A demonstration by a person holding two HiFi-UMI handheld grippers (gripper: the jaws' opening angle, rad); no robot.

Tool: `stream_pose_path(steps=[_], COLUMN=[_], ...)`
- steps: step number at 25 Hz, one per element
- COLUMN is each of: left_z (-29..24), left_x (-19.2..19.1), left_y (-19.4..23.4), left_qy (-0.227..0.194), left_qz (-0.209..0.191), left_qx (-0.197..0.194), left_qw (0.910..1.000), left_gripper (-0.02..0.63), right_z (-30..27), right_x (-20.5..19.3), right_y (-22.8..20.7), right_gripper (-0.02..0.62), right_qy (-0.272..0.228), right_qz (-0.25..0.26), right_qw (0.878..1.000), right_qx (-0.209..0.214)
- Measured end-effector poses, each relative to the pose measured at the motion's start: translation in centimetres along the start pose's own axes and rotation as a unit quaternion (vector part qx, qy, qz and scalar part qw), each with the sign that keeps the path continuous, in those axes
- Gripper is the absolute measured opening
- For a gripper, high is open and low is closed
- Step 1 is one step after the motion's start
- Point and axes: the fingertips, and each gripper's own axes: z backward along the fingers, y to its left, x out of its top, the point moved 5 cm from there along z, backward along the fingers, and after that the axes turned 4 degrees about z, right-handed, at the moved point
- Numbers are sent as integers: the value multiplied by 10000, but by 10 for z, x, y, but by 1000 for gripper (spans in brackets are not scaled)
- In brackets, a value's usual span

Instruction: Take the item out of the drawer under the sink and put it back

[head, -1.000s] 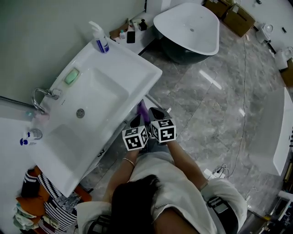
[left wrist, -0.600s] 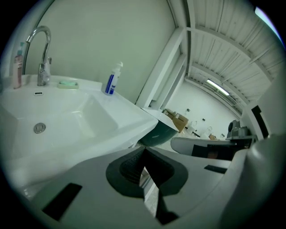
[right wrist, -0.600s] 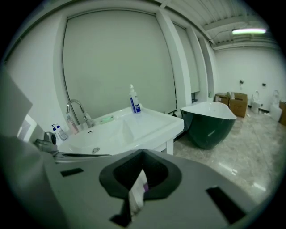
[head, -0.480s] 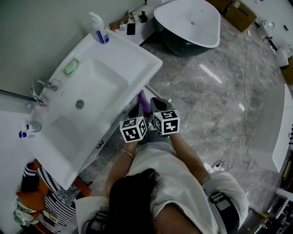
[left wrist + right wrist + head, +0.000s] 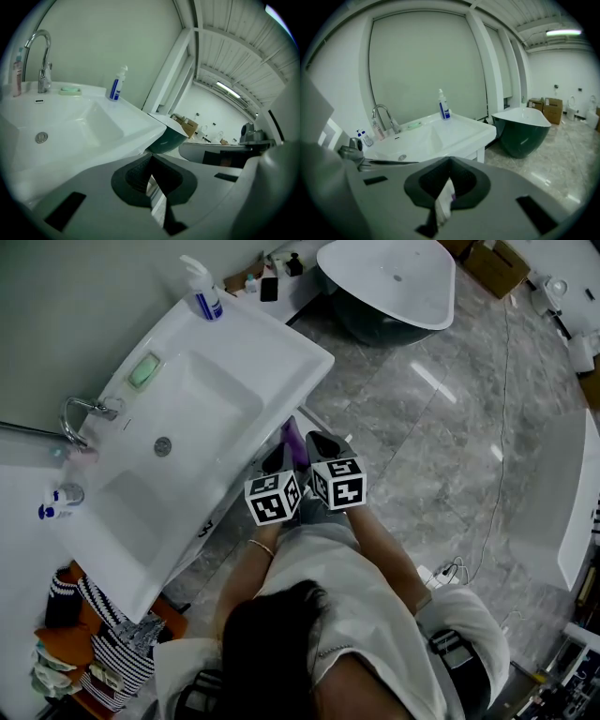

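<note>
In front of the white sink (image 5: 281,352) both grippers sit side by side, just off its front edge. My right gripper (image 5: 320,446) is shut on a thin white and purple packet (image 5: 444,199). The packet's purple end (image 5: 293,439) sticks up between the two grippers in the head view. In the right gripper view the packet is pinched between the dark pads (image 5: 471,185) of the right gripper (image 5: 450,165). My left gripper (image 5: 279,463) is shut, and the left gripper view shows its tips (image 5: 151,159) meeting with nothing between them. The basin hides the drawer under it.
On the sink stand a faucet (image 5: 84,413), a green soap (image 5: 143,371) and a blue pump bottle (image 5: 203,294). A dark bathtub (image 5: 394,287) stands behind on the grey stone floor. Striped bags (image 5: 103,652) lie at the lower left; a cable (image 5: 487,521) runs across the floor.
</note>
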Motion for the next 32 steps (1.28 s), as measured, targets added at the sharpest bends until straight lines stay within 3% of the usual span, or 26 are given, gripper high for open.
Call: stream_pose_path(steps=[8, 15, 18, 32], left_z=[-6, -18, -23, -61], left_x=[-8, -24, -34, -69], left_y=[8, 19, 23, 52], left_qy=[217, 537, 736, 1149], left_qz=[42, 187, 248, 786], left_qx=[114, 346, 452, 963], left_qw=[9997, 9978, 9960, 9856], left_gripper=[3, 3, 3, 3], right_z=[-7, -23, -33, -90], right_x=[-7, -24, -32, -71], right_y=[-7, -7, -6, -22], right_gripper=[16, 23, 98, 118], right_qy=[44, 573, 772, 1706], right_qz=[-167, -40, -135, -8], right_qw=[9998, 9982, 9961, 9805], right_qx=[-94, 173, 399, 976])
